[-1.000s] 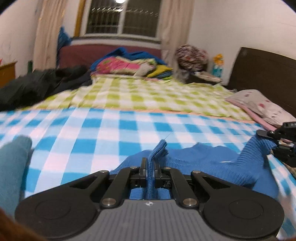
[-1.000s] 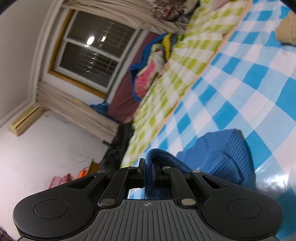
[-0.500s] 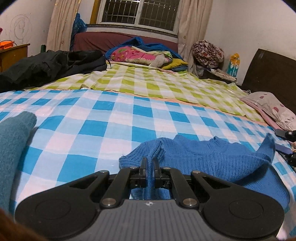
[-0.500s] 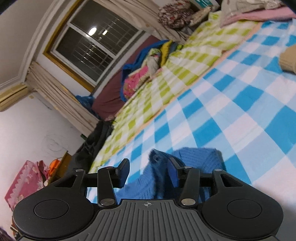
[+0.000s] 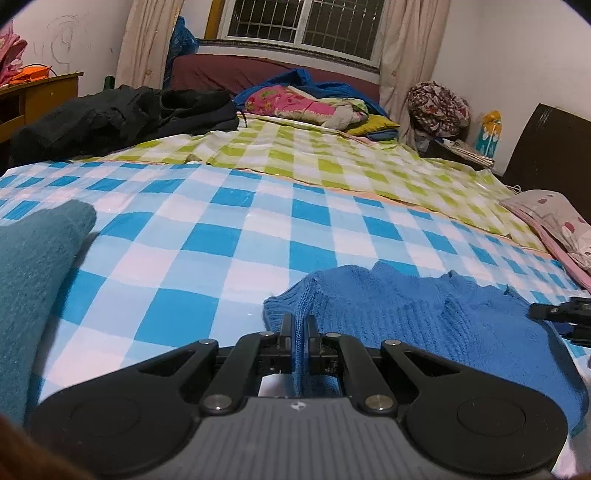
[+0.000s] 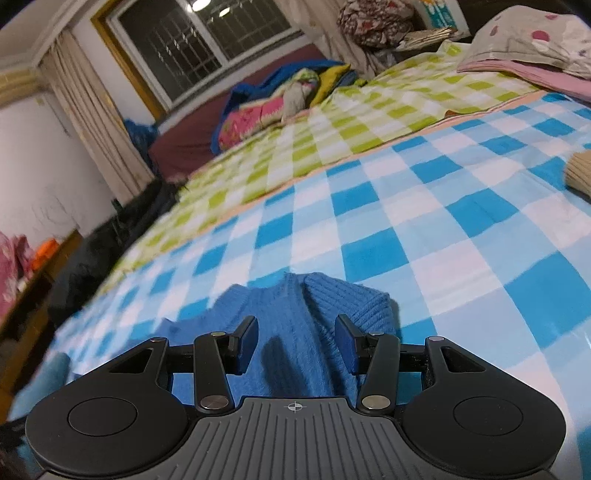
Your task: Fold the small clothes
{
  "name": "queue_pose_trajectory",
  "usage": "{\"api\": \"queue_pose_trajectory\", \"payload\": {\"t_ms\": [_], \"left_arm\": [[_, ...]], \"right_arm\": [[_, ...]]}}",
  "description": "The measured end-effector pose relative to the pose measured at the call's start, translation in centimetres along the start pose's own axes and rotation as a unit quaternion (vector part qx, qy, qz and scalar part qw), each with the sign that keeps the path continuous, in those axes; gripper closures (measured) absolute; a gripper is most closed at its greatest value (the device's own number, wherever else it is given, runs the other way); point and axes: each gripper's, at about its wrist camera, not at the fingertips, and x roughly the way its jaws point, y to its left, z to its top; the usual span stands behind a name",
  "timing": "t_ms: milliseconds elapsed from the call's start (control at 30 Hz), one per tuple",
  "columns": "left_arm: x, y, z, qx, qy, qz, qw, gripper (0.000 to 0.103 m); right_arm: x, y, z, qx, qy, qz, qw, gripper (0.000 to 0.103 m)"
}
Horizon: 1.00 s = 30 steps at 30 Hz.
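A bed (image 5: pixel 229 236) is filling both views, with a blue and white checked sheet (image 6: pixel 443 236) lying over its near part and a green and white checked sheet (image 5: pixel 332 162) lying beyond it. Black clothes (image 5: pixel 110 118) are piling up on the far left of the bed, and a heap of pink, blue and yellow bedding (image 5: pixel 310 103) is sitting at the far end under the barred window (image 5: pixel 303 22). A patterned pillow (image 6: pixel 535 40) is lying at the right side of the bed, and a dark headboard (image 5: pixel 550 144) is standing behind it.

A teal knitted garment (image 5: pixel 33 280) is resting on the blue checked sheet at the left. The blue knitted sweater (image 5: pixel 424 325) is lying spread on that same sheet, just ahead of both tools, with its neckline facing the far end of the bed.

The left hand-held gripper (image 5: pixel 294 334) is pinching a raised fold at the sweater's left edge, its jaws closed with the knit running up between them. The right hand-held gripper (image 6: pixel 295 343) is hovering over the sweater's right side with its jaws spread wide apart and nothing between its blue pads (image 6: pixel 349 345); the cloth is lying flat below. In the left wrist view, the right tool is showing only as a dark tip at the sweater's right edge.
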Motion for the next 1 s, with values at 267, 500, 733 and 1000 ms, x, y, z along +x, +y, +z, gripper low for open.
{"api": "queue_pose_trajectory", "payload": {"t_ms": [267, 500, 733, 1000], "left_arm": [[-0.4, -0.4, 0.7, 0.0, -0.014, -0.009, 0.9999, 0.091], [-0.6, -1.1, 0.6, 0.005, -0.055, 0.002, 0.9985, 0.091], [0.3, 0.6, -0.7, -0.018, -0.01, 0.022, 0.9996, 0.091], [-1.1, 0.2, -0.5, -0.027, -0.017, -0.014, 0.9994, 0.074]], "right_arm": [[-1.0, 0.3, 0.6, -0.017, 0.001, 0.026, 1.0, 0.093], [-5.3, -0.3, 0.7, 0.023, -0.082, 0.052, 0.995, 0.094], [-0.9, -1.9, -1.2, 0.021, -0.011, -0.02, 1.0, 0.093], [-1.5, -0.6, -0.9, 0.0, -0.023, -0.007, 1.0, 0.091]]}}
